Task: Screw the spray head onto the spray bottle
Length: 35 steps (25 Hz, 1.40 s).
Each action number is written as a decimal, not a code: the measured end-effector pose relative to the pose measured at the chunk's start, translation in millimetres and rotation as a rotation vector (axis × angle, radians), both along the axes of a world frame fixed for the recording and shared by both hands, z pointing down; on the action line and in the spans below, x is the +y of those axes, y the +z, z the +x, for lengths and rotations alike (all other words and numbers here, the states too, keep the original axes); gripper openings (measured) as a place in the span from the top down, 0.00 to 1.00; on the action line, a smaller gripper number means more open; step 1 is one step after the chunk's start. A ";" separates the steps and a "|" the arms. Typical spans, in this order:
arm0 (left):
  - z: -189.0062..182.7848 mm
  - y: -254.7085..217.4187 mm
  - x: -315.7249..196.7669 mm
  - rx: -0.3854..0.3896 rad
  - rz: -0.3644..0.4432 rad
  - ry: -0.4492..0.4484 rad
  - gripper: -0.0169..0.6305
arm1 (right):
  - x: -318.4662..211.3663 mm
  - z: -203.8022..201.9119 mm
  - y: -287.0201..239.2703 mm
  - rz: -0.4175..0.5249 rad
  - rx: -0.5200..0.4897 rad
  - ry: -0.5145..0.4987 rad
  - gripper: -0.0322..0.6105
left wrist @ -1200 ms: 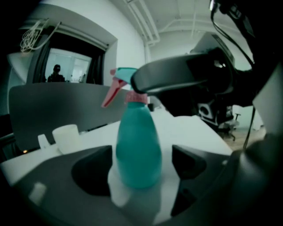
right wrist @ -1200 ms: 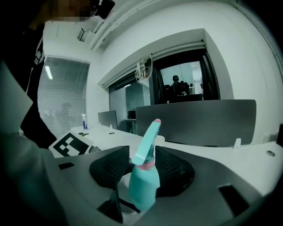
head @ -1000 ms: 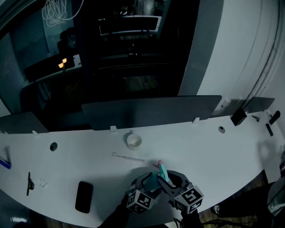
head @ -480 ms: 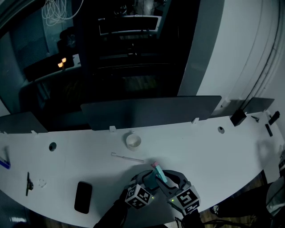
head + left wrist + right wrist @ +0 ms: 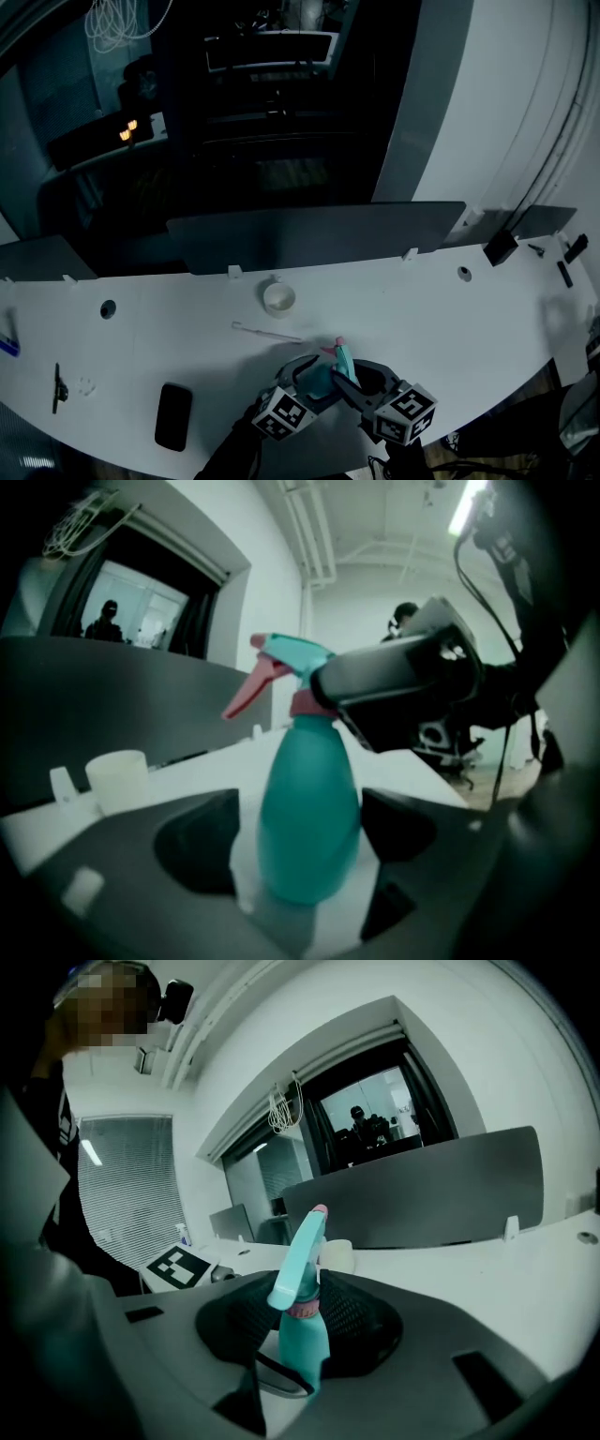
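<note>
A teal spray bottle (image 5: pixel 326 378) stands on the white table (image 5: pixel 469 323) near its front edge, with its teal spray head (image 5: pixel 343 360) and pink trigger (image 5: pixel 246 691) on its neck. My left gripper (image 5: pixel 311 377) is around the bottle's body (image 5: pixel 309 822); its jaws are opening, and a strip of table shows between the bottle and the left pad. From the right, my right gripper (image 5: pixel 361 379) is shut on the spray head (image 5: pixel 298 1274) at its pink collar (image 5: pixel 303 1310). In the left gripper view its dark jaw (image 5: pixel 398 682) covers the back of the spray head.
A white cup (image 5: pixel 279 298) stands behind the bottle, with a thin rod (image 5: pixel 267 332) lying between them. A black phone (image 5: pixel 173 415) lies at the front left. A grey divider panel (image 5: pixel 314 234) runs along the back of the table.
The spray head swung to the left half a second ago and now points back to the right. The two marker cubes have drifted slightly apart.
</note>
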<state>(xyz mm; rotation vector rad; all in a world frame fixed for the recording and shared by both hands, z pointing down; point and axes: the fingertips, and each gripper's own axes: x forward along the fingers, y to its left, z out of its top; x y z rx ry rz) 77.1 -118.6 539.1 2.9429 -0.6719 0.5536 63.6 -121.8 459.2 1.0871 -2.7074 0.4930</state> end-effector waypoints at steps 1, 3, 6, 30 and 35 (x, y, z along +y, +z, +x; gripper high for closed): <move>0.3 5.5 1.3 -0.024 0.000 0.022 0.35 | 1.4 -2.2 0.9 -0.005 -0.007 -0.010 0.74; 0.4 17.8 4.8 -0.060 -0.008 0.059 0.35 | 2.5 -7.2 1.3 -0.003 -0.003 -0.022 0.74; 0.8 21.9 5.6 -0.076 -0.012 0.057 0.39 | 3.3 -10.8 2.6 0.033 0.101 -0.049 0.74; -9.3 7.1 -3.8 -0.062 0.058 -0.020 0.30 | 4.6 -19.8 5.2 0.072 0.255 -0.057 0.74; -1.3 11.7 -1.1 -0.071 0.023 0.054 0.41 | 0.5 -19.1 4.8 0.070 0.251 -0.043 0.74</move>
